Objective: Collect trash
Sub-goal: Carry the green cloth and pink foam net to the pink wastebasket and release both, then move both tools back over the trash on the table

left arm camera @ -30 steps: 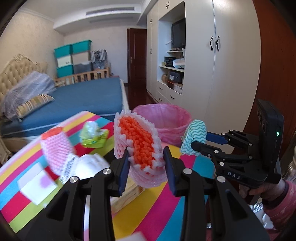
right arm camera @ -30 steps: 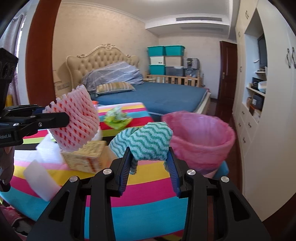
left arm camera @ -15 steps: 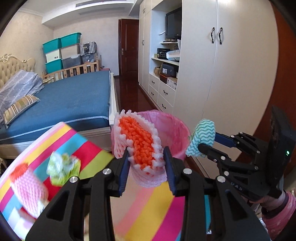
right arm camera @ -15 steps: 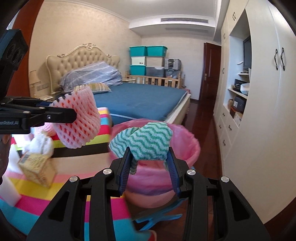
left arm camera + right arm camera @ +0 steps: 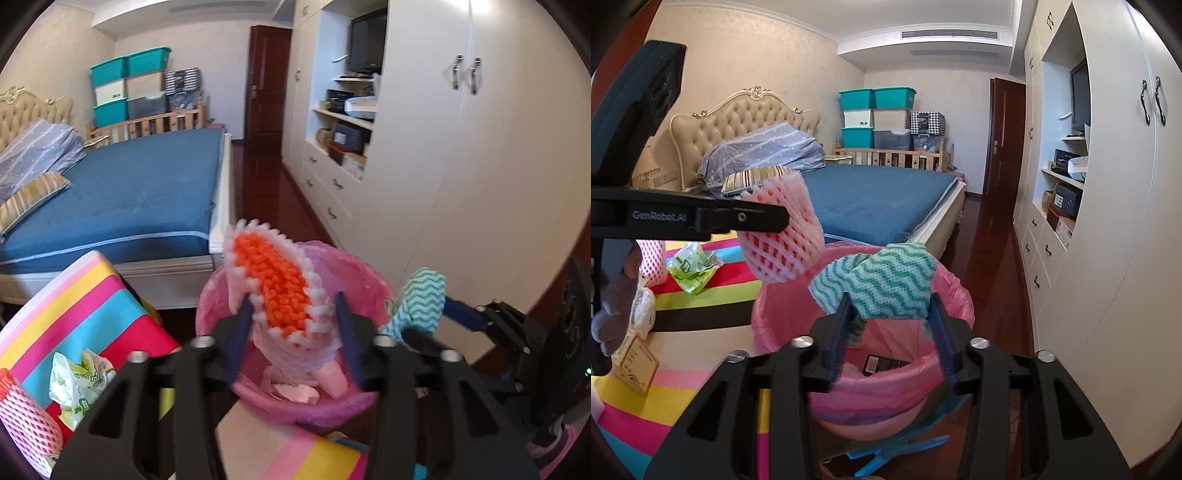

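My left gripper [image 5: 293, 325] hangs over the pink-lined bin [image 5: 364, 280]. Its jaws are opening. A white foam fruit net with an orange inside [image 5: 280, 288] still stands between them, leaning on the left finger with a gap at the right finger. My right gripper [image 5: 890, 332] is over the same bin [image 5: 871, 402], and its jaws are opening too. The green wavy cloth [image 5: 882, 284] rests loosely across its fingertips. Each gripper also shows from the side in the other view: the right gripper [image 5: 424, 321] and the left gripper [image 5: 775, 221].
The striped table [image 5: 74, 306] is left of the bin, with a green wrapper [image 5: 694, 266], another pink foam net [image 5: 22, 417] and a tagged box [image 5: 635, 365]. A black packet [image 5: 882, 363] and scraps lie in the bin. A blue clip [image 5: 897, 450] lies on the floor, the wardrobe [image 5: 1108, 295] stands right, the bed [image 5: 879, 199] behind.
Both grippers have swung from over the table to above the bin. Both pairs of jaws have widened, loosening the foam net and the cloth.
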Tool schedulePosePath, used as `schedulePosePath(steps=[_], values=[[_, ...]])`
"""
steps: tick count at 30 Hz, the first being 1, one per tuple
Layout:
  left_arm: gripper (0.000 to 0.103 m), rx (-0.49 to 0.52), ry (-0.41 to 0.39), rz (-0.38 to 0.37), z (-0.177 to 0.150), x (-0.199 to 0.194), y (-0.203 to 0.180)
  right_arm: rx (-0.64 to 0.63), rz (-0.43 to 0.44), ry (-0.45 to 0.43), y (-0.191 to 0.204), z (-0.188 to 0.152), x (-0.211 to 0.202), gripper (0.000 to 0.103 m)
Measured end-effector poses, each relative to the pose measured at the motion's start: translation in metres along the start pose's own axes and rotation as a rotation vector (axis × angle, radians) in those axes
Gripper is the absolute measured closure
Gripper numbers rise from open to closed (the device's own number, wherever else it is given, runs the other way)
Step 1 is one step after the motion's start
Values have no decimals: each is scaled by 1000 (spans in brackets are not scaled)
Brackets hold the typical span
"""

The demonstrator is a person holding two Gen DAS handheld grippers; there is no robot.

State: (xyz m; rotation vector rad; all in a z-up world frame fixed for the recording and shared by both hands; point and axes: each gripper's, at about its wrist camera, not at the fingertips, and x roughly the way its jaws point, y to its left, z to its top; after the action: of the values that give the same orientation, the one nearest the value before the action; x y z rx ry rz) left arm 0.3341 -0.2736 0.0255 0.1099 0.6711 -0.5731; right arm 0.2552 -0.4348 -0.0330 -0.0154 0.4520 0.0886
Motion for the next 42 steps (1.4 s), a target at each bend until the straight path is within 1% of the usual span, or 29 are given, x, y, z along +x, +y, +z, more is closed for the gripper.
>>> schedulePosePath(steps=[1,2,3,5,6,8,10,13,19,24,28,31,33,35,37,40,42], values=[[32,-6,-2,12,1,3,0,2,-2,-3,1,-4,-1,31],[28,-17,-11,29,1,4,3,8,-8,-3,-1,-6,2,31],[26,-30,-15,34,1,4,5,18,-12,3,-4,-8,2,31],[20,-54,-8,27,-1,1,12,37,-14,-3,-7,-11,-4,31],[18,-58,-7,35,-2,-1,15,41,-17,-6,-9,-11,-7,31],[9,-57,-12,63,-7,-11,21,52,-17,-19,-11,-13,-20,30],[5,-61,-12,82,-11,-20,25,61,-5,-32,-10,-15,-32,27],[5,-59,0,98,-20,-37,35,65,5,-45,-5,-15,-51,25],[5,-52,15,135,-38,-75,50,52,37,-35,17,-19,-76,23],[5,-51,2,156,-55,-110,62,29,78,-22,44,-27,-88,22],[5,-37,-25,186,-73,-147,73,3,122,-12,73,-40,-98,22],[5,-18,-53,224,-95,-178,79,-6,171,1,95,-48,-102,22],[5,-22,-68,238,-111,-196,84,-15,205,14,111,-53,-105,22],[5,-26,-73,252,-128,-212,89,-27,218,21,122,-58,-107,21],[5,-29,-84,287,-148,-230,96,-44,253,37,140,-65,-111,21],[5,-48,-99,345,-175,-254,109,-80,290,52,159,-72,-118,21],[5,-84,-105,370,-195,-270,119,-97,323,57,173,-74,-124,21]])
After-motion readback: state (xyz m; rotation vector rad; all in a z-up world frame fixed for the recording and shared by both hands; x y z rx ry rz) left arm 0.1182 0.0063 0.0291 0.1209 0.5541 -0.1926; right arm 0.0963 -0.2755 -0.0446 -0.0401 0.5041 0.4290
